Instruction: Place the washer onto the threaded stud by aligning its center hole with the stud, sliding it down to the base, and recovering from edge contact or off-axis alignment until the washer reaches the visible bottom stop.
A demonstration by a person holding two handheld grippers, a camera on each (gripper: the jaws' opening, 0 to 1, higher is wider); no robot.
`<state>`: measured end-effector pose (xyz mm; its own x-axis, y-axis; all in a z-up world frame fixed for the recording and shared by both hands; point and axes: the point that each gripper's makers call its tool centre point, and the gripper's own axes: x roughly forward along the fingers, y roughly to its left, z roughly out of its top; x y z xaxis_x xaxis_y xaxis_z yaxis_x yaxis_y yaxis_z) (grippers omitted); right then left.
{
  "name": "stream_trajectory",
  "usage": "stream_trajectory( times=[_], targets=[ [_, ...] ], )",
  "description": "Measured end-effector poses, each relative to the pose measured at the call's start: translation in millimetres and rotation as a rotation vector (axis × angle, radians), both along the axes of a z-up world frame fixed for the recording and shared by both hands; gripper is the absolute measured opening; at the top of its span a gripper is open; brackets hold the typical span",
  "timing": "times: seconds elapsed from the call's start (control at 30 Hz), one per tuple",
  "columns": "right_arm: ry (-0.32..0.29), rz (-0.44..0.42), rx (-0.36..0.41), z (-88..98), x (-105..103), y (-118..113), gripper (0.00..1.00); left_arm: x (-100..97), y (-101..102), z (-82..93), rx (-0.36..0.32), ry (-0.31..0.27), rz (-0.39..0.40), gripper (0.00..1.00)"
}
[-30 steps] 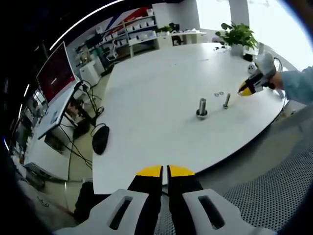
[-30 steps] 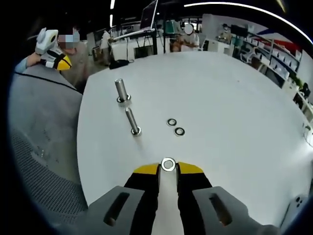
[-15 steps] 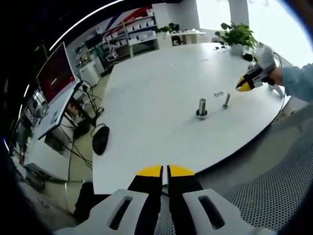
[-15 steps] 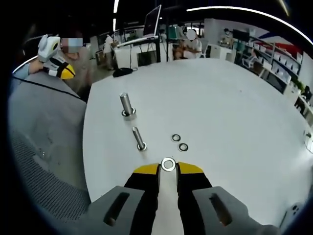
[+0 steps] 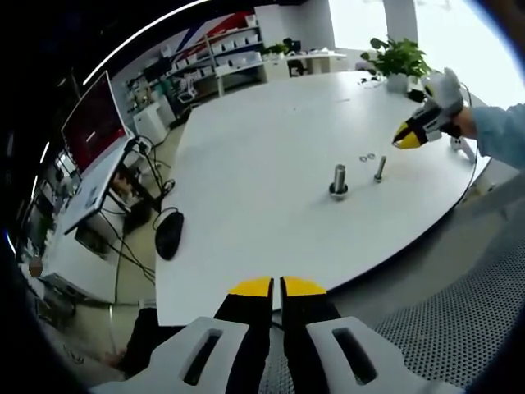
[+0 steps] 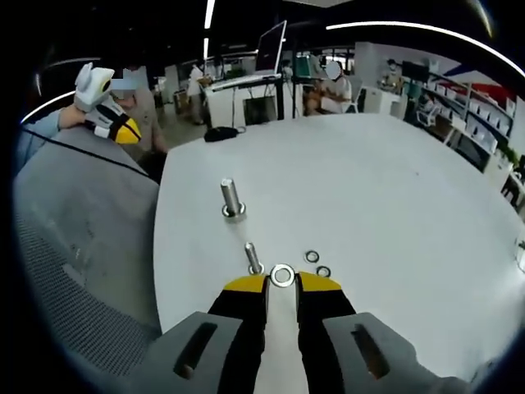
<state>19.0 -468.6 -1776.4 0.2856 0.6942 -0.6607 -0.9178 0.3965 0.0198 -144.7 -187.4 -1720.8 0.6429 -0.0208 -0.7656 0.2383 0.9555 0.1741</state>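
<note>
Overhead, strip lights — white table (image 6: 394,189); right hand-held gripper (image 6: 282,282) pinches washer (image 6: 282,275).

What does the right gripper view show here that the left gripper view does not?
Right gripper view alone: the washer pinched at the tips of the right tool, and a laptop on a desk beyond the table.

Left gripper view alone: the left tool shut with nothing in it, a potted plant, and a red screen.

Both: the white table, the larger stud, the thinner stud and two loose washers.
</note>
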Motion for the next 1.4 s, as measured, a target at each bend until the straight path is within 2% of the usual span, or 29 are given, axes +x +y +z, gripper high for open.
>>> stream_trajectory(
  times=[0.77,1.2,1.4],
  targets=[
    [-0.023,0.112,0.016,16.5,-13.2,33.9,0.15,0.1,0.7,-0.5,0.001,0.000,0.001,0.01],
    [-0.025,0.176,0.004,13.8,-24.5,52.7,0.15,-1.2,1.1,-2.0,0.006,0.013,0.002,0.01],
    [-0.024,0.176,-0.018,5.8,-26.5,50.6,0.15,-1.0,1.2,-2.0,0.004,0.013,0.003,0.01]
  ],
)
